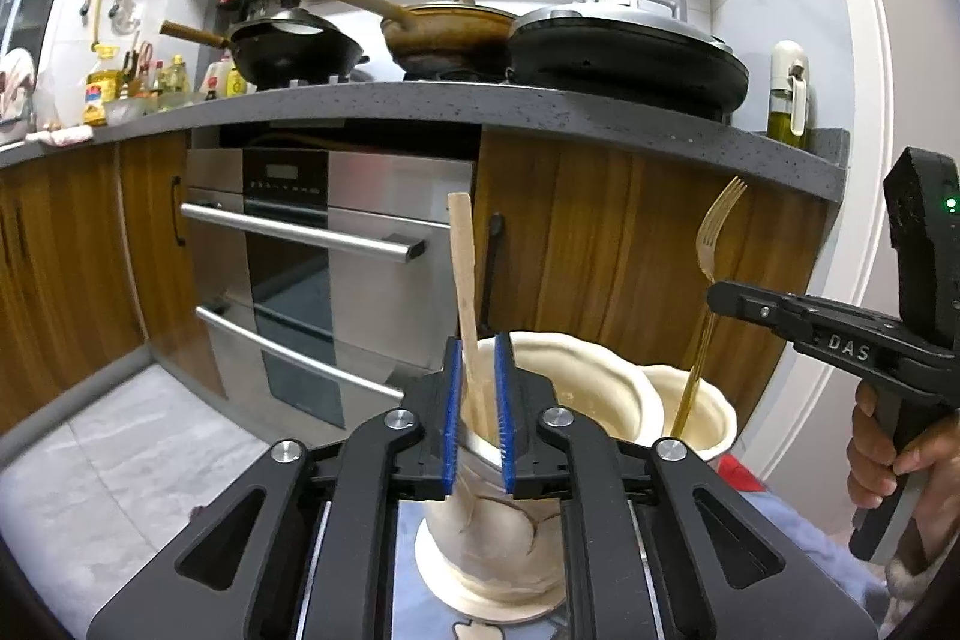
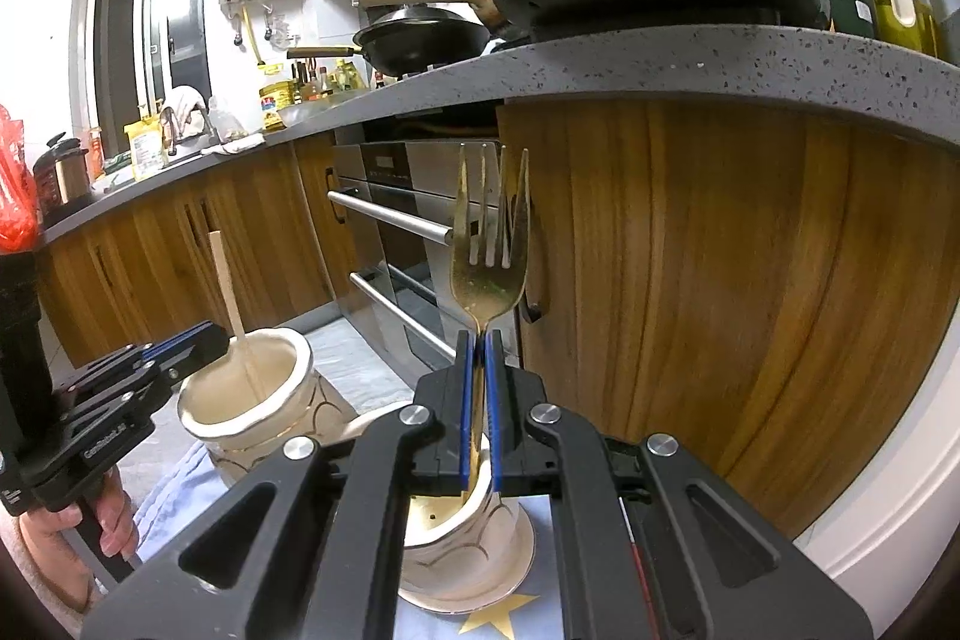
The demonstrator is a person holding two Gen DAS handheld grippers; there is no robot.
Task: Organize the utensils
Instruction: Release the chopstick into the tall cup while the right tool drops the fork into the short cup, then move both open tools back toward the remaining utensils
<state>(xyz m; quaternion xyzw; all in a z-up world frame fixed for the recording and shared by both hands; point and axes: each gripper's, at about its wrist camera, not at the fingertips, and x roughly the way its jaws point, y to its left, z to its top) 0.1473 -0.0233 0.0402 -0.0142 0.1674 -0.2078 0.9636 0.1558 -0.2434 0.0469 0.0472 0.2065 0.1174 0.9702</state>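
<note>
Clamping a gold fork (image 2: 489,250) over its cream holder (image 2: 462,550), right gripper (image 2: 478,358), left gripper (image 1: 478,370) slackened around wooden stick (image 1: 465,280) in taller holder (image 1: 540,370).

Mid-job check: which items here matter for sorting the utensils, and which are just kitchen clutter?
In play: gold fork in right claw; wooden stick between left claw pads; two cream holders.

Clutter: pans, oil bottle, oven.

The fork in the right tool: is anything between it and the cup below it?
Nothing visible. The fork is clamped upright in the right tool, and its handle already reaches down into the open cup directly beneath.
</note>
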